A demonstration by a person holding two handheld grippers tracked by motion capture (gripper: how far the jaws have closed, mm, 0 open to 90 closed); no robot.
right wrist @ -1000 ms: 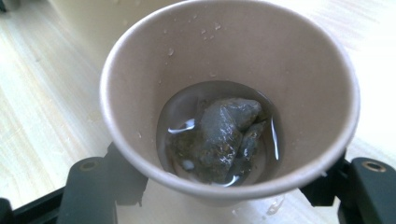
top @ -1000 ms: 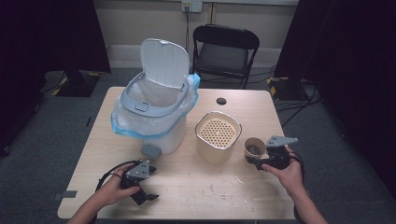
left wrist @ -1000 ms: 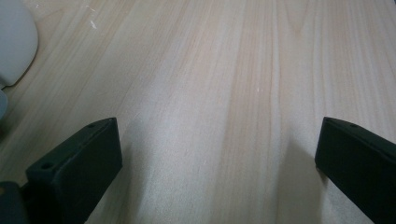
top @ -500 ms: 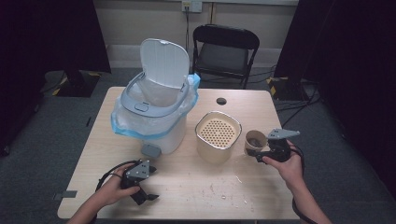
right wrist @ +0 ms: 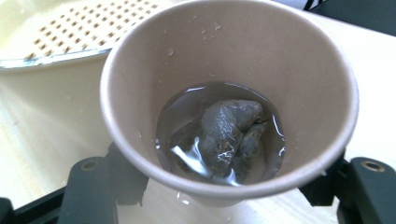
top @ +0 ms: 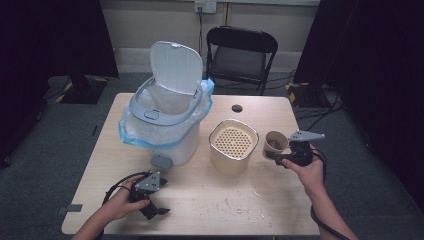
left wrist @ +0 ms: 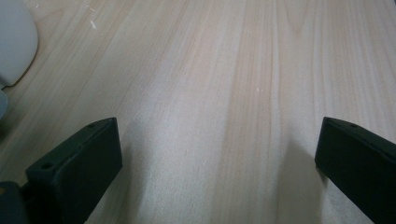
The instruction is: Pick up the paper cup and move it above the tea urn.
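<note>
The right gripper (top: 283,159) holds the paper cup (right wrist: 229,100) between its jaws; the left gripper (top: 152,210) rests on the worktop (top: 260,200), jaws wide.

White lidded plastic bin (top: 167,117) at table's (top: 250,200) left; perforated cream canister (top: 232,146) right of it; brown paper cup (top: 275,143) rightmost.

The surface (top: 200,200) is evenly lit from above while the room around is dark. Close views are soft; water in the cup (right wrist: 229,107) shows small glare.
</note>
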